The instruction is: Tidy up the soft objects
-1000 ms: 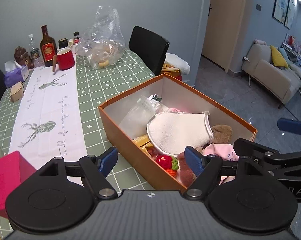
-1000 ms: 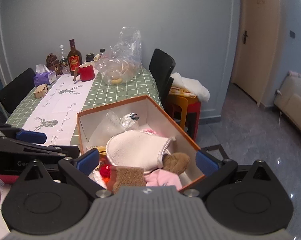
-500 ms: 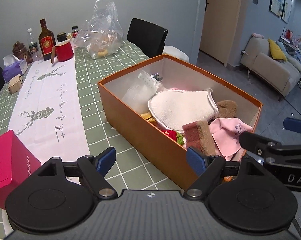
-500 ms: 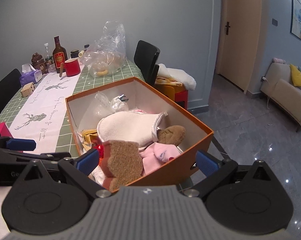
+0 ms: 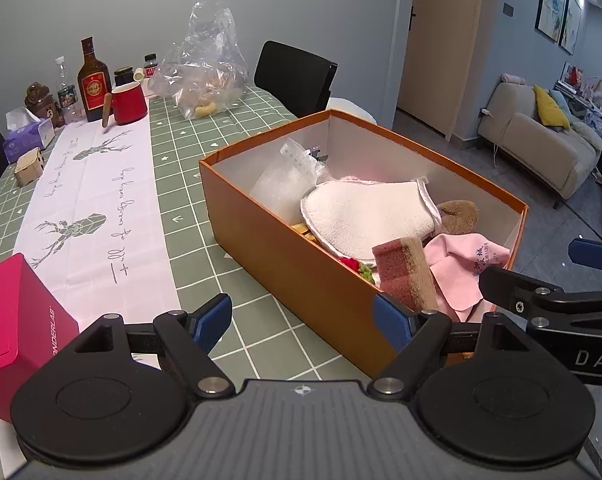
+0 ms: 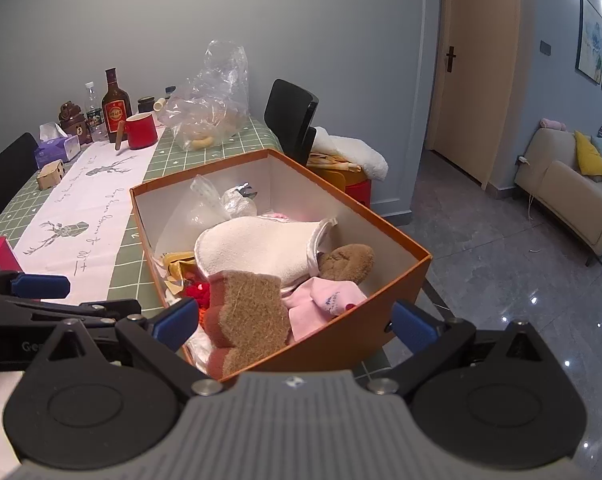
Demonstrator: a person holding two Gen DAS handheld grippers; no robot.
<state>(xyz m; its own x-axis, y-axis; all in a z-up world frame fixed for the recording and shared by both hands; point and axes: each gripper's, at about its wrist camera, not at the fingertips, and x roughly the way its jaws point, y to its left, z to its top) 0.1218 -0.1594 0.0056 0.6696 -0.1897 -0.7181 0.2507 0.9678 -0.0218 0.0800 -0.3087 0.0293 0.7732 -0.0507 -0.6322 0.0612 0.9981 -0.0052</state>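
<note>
An orange cardboard box stands on the green checked table. It holds soft things: a white mitt, a brown and maroon scrub sponge standing on edge, a pink cloth, a brown plush, a red and green knitted piece and clear plastic bags. My left gripper is open and empty, in front of the box's near left side. My right gripper is open and empty at the box's near end.
A pink box sits at the near left. A white runner lies along the table. At the far end stand a red mug, a bottle, a tissue pack and a plastic bag. A black chair stands behind.
Both grippers have drawn back from the box, open and empty. The sponge now stands in the box's near end, on top of the other soft things.
</note>
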